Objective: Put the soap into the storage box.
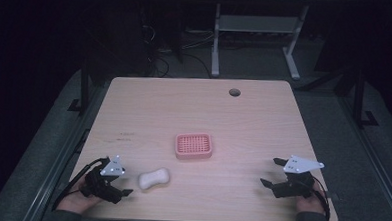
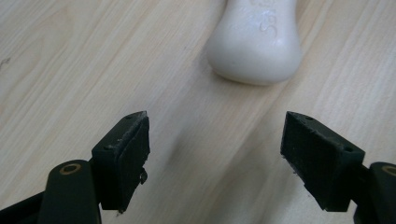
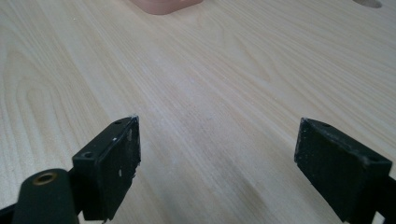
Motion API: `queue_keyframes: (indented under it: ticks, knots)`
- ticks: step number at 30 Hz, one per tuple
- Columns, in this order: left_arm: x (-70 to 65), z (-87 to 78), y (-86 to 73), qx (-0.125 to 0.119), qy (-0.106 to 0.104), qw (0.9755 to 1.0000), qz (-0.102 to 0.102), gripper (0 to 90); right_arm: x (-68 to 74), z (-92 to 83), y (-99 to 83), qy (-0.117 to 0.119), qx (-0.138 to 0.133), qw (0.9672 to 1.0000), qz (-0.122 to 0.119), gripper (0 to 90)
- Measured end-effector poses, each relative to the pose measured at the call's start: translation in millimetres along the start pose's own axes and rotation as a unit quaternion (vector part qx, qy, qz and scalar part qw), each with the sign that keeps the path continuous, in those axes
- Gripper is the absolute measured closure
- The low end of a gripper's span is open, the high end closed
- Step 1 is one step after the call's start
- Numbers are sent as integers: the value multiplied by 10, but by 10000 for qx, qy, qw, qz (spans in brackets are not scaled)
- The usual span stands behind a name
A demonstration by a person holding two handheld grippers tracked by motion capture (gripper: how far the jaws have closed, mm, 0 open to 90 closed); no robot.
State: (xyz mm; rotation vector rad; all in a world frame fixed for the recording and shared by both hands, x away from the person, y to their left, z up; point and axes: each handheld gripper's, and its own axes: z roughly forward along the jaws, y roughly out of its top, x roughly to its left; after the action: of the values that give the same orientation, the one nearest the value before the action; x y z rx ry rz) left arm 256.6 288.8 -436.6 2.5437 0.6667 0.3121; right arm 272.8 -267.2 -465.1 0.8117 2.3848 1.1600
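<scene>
A white bar of soap (image 1: 154, 178) lies on the wooden table near its front left; in the left gripper view the soap (image 2: 256, 39) sits just ahead of the jaws. My left gripper (image 1: 123, 184) is open, a short way left of the soap, not touching it, with bare table between its jaws (image 2: 215, 158). A pink slotted soap dish (image 1: 194, 145) stands in the middle of the table, its near edge (image 3: 163, 5) showing at the top of the right gripper view. My right gripper (image 1: 273, 172) is open at the front right, over bare wood (image 3: 217, 163).
The table (image 1: 194, 105) has a round cable hole (image 1: 234, 92) near its back edge. A person's hands hold both grippers at the front edge. Behind the table stand a desk frame's white legs (image 1: 216, 41) and cables on a dark floor.
</scene>
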Motion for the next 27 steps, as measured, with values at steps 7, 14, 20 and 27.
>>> queue_keyframes:
  ticks: [7,14,20,27]
  knots:
    - [-33,35,53,23,-117,9999,28,235,-4,-4,-3,-6,-16,10000,19,138]
    - [-54,39,94,5,-159,9998,70,226,-2,-5,0,-10,-2,10000,7,138]
    - [-65,48,115,35,-168,9998,100,222,-5,-5,0,-15,-3,10000,-3,137]
    - [-78,58,161,9,-176,9998,135,222,-5,-5,1,-21,-3,10000,-18,138]
